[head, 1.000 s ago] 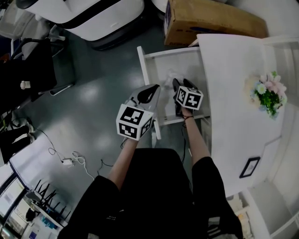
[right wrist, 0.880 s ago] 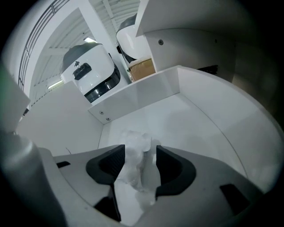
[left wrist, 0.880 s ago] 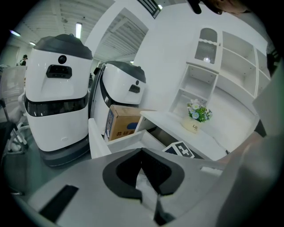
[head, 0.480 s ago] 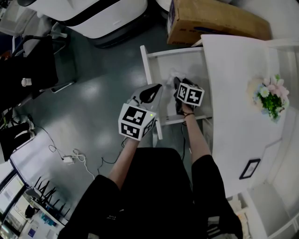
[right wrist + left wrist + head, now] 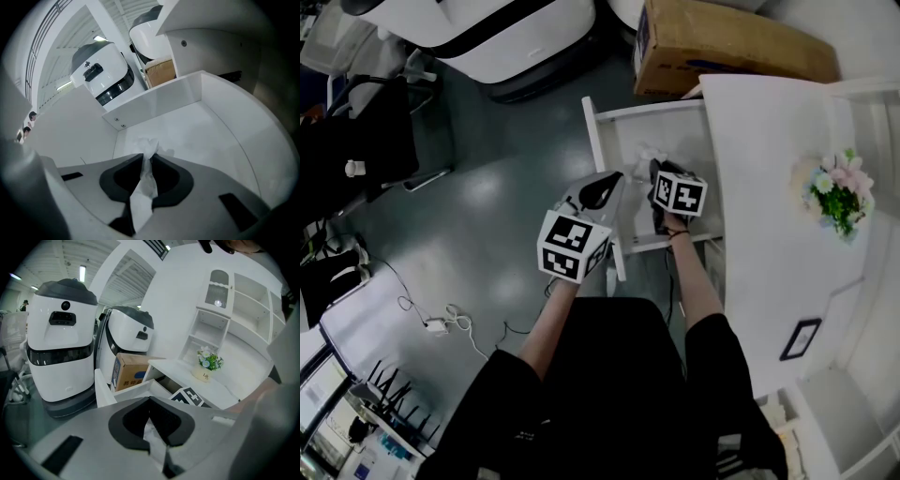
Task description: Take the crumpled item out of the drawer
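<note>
The crumpled white item (image 5: 644, 153) lies on the floor of the open white drawer (image 5: 649, 107). My right gripper (image 5: 656, 172) reaches down into the drawer. In the right gripper view its jaws have just been closing, and the right gripper (image 5: 146, 157) is now shut on the crumpled item (image 5: 149, 145), which sticks out past the pads. My left gripper (image 5: 607, 180) rests at the drawer's front panel (image 5: 596, 141). In the left gripper view the left gripper (image 5: 150, 402) looks shut on a pale strip, apparently that panel's top edge.
A cardboard box (image 5: 722, 42) and two white machines (image 5: 487, 28) stand on the floor beyond the drawer. The white desk top (image 5: 769, 206) to the right carries a flower pot (image 5: 839, 187). Cables (image 5: 441, 323) lie on the floor at the left.
Both grippers keep their places at the drawer. Only the view has shifted a little.
</note>
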The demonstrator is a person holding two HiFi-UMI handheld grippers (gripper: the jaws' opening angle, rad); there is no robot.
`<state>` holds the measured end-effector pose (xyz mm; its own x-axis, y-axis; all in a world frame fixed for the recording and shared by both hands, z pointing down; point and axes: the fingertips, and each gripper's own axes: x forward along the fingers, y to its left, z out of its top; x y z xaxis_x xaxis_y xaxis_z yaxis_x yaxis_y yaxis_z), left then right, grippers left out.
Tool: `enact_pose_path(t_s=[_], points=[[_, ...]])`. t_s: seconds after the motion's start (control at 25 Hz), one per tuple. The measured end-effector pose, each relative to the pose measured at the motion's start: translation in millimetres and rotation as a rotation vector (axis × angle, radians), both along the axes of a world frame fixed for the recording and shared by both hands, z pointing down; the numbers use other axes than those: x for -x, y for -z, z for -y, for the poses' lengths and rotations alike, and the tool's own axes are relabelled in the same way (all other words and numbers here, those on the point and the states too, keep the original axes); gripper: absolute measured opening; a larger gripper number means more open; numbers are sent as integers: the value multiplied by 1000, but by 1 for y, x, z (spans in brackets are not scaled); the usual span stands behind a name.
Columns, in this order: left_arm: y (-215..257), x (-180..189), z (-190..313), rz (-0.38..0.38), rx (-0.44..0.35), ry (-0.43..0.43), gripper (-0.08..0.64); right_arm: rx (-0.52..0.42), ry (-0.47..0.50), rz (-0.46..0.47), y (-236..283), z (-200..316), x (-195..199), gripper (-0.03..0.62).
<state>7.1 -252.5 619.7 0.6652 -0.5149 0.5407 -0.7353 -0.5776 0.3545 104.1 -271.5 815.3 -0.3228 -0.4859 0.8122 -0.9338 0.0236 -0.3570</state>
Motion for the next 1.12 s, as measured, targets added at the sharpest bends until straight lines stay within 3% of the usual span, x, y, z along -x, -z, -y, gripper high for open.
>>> enact_pose_path(t_s=[0.36, 1.12], points=[[24, 11, -3, -35, -28, 23, -3, -86, 25, 3, 50, -2, 0, 49], [98, 33, -17, -111, -153, 63, -2, -382, 79, 90, 198, -16, 7, 49]])
